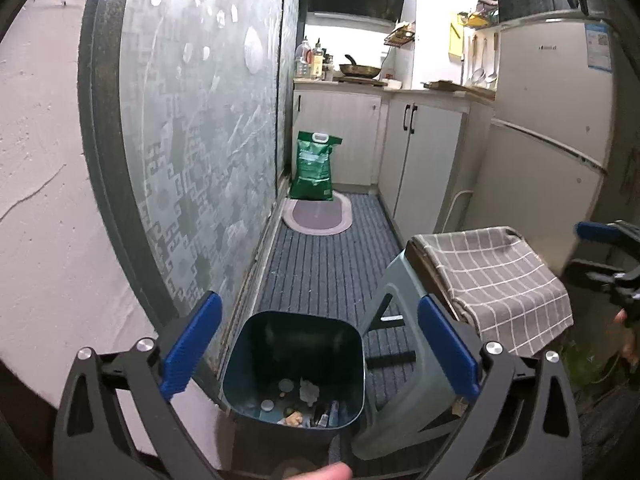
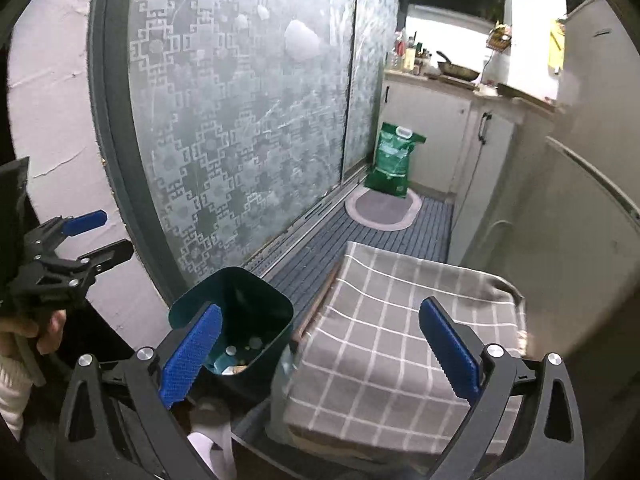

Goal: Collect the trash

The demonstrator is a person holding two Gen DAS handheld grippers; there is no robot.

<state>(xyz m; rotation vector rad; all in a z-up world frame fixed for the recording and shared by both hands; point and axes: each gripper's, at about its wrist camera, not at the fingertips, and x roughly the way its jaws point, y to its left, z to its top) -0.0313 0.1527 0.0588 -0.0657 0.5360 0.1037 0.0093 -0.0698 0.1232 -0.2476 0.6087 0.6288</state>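
A dark green trash bin (image 1: 294,364) stands on the floor by the frosted sliding door. Small scraps and bottle caps (image 1: 308,390) lie on its bottom. My left gripper (image 1: 320,344) is open and empty, hovering over the bin's mouth. The right wrist view shows the same bin (image 2: 236,316) at lower left. My right gripper (image 2: 318,350) is open and empty above a stool draped with a grey checked cloth (image 2: 404,340). The right gripper also shows at the left wrist view's right edge (image 1: 600,252). The left gripper shows at the right wrist view's left edge (image 2: 92,236).
The cloth-covered stool (image 1: 492,280) stands right of the bin. A frosted glass door (image 1: 200,140) runs along the left. A green bag (image 1: 314,166) and oval mat (image 1: 318,216) lie at the far end by white cabinets (image 1: 420,160). A fridge (image 1: 552,140) stands at right.
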